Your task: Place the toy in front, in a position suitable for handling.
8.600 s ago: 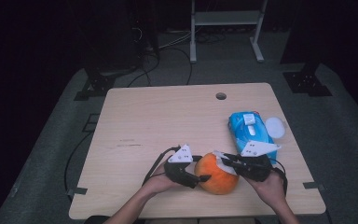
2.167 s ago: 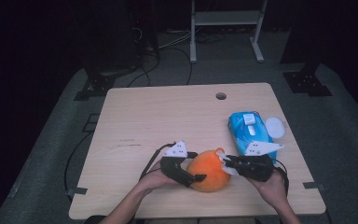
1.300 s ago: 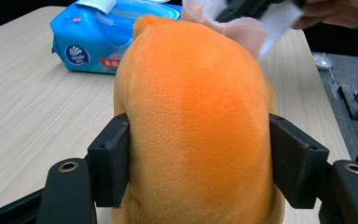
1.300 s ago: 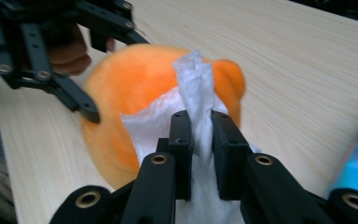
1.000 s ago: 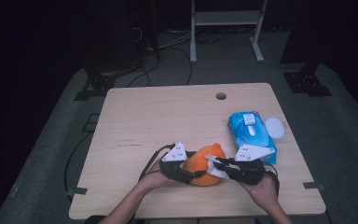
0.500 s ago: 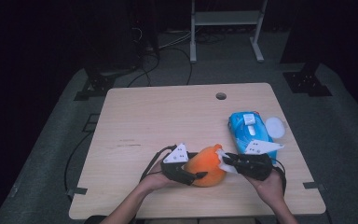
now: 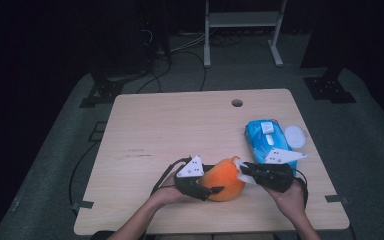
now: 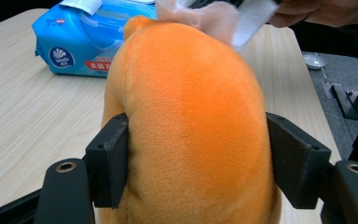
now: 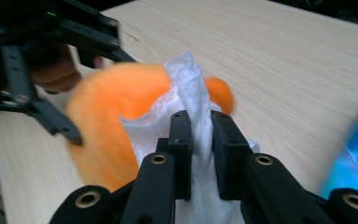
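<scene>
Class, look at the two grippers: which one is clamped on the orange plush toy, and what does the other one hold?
The left gripper: its jaws press both sides of the toy. The right gripper pinches a white wipe instead.

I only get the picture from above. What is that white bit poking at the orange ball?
Observer: A crumpled white wipe, pinched between the right hand-held gripper's jaws and lying against the orange plush toy.
Operator: And the orange thing, is it held firmly?
Observer: Yes. The left hand-held gripper clamps it from both sides, and its pads dent the plush.
Operator: What is the blue packet?
Observer: A soft pack of wipes, with its flap peeled up at the top.
</scene>
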`<state>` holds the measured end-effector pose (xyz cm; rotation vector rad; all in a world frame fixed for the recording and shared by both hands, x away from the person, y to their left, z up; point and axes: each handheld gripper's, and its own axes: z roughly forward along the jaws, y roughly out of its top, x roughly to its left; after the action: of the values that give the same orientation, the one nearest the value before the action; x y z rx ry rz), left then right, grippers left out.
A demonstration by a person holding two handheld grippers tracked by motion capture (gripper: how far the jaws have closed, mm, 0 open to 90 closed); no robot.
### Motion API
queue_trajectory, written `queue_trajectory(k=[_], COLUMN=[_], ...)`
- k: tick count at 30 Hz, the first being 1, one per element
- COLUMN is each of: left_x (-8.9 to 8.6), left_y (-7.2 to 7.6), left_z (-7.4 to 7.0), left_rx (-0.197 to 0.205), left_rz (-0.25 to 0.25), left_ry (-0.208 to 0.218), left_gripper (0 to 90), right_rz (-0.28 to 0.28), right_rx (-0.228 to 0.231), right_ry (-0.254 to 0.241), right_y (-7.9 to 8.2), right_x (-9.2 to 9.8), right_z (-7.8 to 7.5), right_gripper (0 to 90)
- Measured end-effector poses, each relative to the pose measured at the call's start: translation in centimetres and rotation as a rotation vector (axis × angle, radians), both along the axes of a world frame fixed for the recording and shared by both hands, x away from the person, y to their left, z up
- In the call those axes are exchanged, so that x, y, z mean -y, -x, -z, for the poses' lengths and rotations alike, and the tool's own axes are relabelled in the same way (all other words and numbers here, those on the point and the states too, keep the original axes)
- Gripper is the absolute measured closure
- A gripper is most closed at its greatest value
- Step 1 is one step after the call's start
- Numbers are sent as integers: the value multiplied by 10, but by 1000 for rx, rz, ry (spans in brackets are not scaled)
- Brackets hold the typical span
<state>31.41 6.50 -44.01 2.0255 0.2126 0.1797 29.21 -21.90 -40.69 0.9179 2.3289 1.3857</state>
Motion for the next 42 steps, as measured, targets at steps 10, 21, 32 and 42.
queue_trajectory(k=[10,21,32,42], left_x=[0,-4,-12,-11], left_y=[-2,-6,-18,-16], left_z=[1,1,4,4], left_rx=[-22,-42,-151,-138], left_rz=[-25,-27,-99,-71], left_ry=[10,17,68,73], left_gripper=[291,295,279,301], right_rz=[-90,-67,-117,-97], right_rx=[27,26,20,22], right_ry=[-15,19,56,36], right_y=[13,9,16,11], right_x=[-18,-13,-27,-21], right_z=[-8,-4,-2,-4], right_gripper=[782,783,780,783])
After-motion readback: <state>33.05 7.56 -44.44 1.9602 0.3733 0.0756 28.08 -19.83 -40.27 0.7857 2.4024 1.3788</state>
